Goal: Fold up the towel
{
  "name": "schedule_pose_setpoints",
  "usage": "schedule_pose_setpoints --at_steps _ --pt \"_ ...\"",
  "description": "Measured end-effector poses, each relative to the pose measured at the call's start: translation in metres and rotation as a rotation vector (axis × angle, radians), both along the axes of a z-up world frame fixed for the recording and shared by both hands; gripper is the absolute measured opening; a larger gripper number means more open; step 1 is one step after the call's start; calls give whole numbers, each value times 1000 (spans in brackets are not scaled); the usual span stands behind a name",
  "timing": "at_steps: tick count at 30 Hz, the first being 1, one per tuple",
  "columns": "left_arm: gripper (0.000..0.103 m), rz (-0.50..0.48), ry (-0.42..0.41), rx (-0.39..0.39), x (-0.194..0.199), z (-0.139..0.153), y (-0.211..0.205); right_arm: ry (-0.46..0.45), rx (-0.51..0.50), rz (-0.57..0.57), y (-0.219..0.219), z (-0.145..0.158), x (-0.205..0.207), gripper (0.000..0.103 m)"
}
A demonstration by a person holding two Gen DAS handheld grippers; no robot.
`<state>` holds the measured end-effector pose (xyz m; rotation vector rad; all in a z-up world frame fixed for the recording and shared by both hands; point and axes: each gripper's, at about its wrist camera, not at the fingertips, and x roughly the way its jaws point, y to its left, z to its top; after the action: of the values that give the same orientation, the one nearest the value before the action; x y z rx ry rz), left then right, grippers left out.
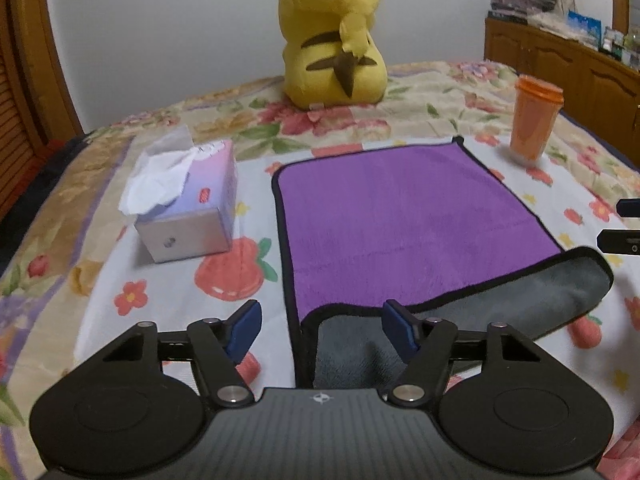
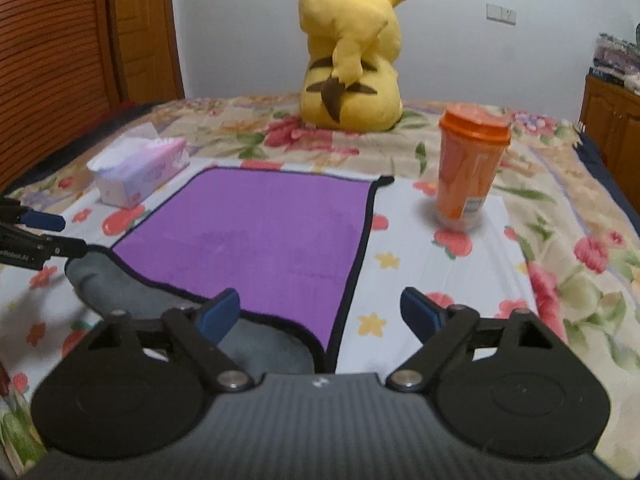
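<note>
The right gripper (image 2: 320,312) has its jaws wide apart over the towel (image 2: 256,240), whose near edge is flipped up, grey. A cup (image 2: 468,172) stands beside it on the bed (image 2: 560,240).

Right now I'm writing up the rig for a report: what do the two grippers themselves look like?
Both look alike. The left gripper and right gripper each have a ribbed dark grey body with a small white emblem, two round black discs, black linkage bars with silver pins, and blue finger pads. No cables or sleeves show.

Towel (image 1: 400,220) on bed (image 1: 440,92) btwn tissue box (image 1: 188,208) (L) & cup (image 1: 534,124) (R), plush (image 1: 332,40) behind.
</note>
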<state>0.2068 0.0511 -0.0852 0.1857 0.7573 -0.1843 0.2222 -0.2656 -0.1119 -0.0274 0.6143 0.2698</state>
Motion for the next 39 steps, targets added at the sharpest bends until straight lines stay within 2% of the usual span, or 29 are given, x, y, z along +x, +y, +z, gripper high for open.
schedule_pose_setpoints --at_steps 8,15,18,21,23,26,33,35,37,38,39 --pt "62 9 73 -32 8 -13 7 82 12 24 1 -14 10 87" --pt "47 16 112 -50 6 -19 8 159 40 32 -2 -25 16 85" --pt "41 10 118 -54 5 -20 7 182 57 38 -3 -27 17 81" --pt "37 7 114 -55 4 -20 6 192 70 51 -2 -26 16 74" --pt "32 11 111 -54 4 -20 7 199 78 63 -1 -26 16 63" --pt "19 21 107 -61 4 -20 9 216 85 73 -1 -28 18 52" --pt "14 19 101 -75 4 -19 9 226 85 74 -3 -28 20 30" --pt "13 16 95 -76 3 -18 9 227 82 74 -3 -29 20 21" --pt "12 16 83 -82 2 -15 9 221 79 76 -3 -28 19 19" --pt "12 14 77 -87 1 -13 9 218 80 80 -3 -27 19 11" --pt "12 11 72 -91 1 -11 9 214 82 84 -3 -26 19 8"
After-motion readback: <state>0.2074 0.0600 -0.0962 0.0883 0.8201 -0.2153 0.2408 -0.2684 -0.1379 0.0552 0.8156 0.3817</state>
